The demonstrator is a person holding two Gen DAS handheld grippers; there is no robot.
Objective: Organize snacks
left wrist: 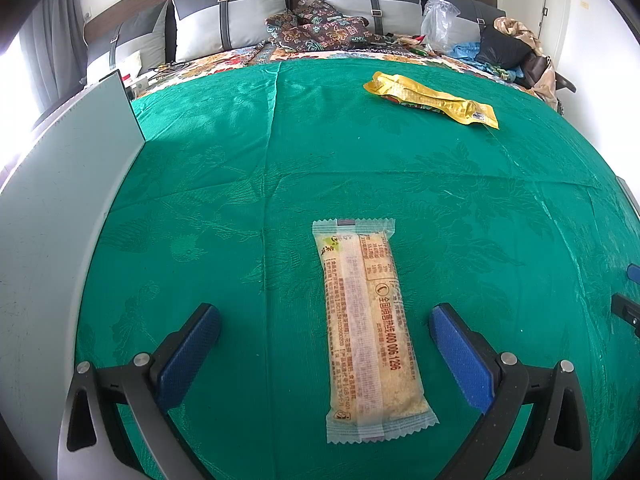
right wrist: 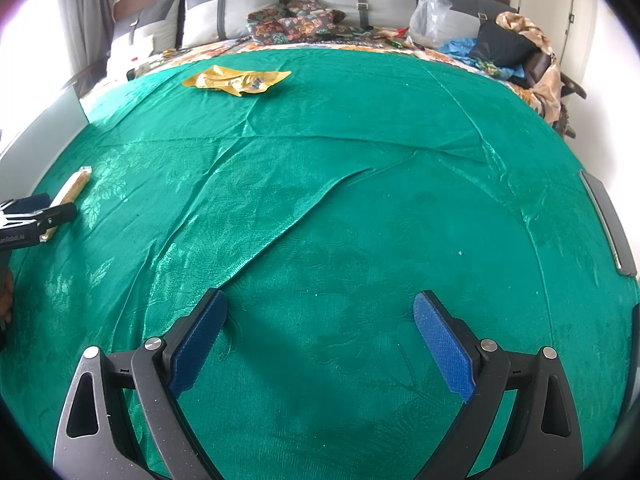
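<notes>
My left claw point(left wrist: 325, 314) is spread wide over the green cloth point(left wrist: 460, 184), holding nothing. The long clear-wrapped bar point(left wrist: 366, 332) lies flat on the cloth between its two blue pads point(left wrist: 188, 356), closer to the right pad than the left, touching neither; it runs lengthwise straight away from me, its far end reaching past the fingertips. Well ahead and to the right of this claw lies the crumpled yellow wrapper point(left wrist: 434, 98), near the cloth's far edge. Just to the left stands a pale grey board point(left wrist: 60, 208), its edge rising from the cloth. My right claw point(right wrist: 320, 304) is also wide open and empty, with only bare, creased cloth point(right wrist: 360, 160) between its pads point(right wrist: 442, 350). From that side the bar point(right wrist: 70, 192) shows far off to the left, partly behind the tip of my left claw point(right wrist: 38, 216), and the wrapper point(right wrist: 236, 79) lies far ahead and left. At the right edge of the cloth is a dark strip point(right wrist: 608, 220) whose nature I cannot tell. Beyond the cloth are grey pillows point(left wrist: 228, 20), patterned cushions point(left wrist: 316, 28), a clear bag point(left wrist: 440, 22) and heaped clothes point(left wrist: 508, 48).
</notes>
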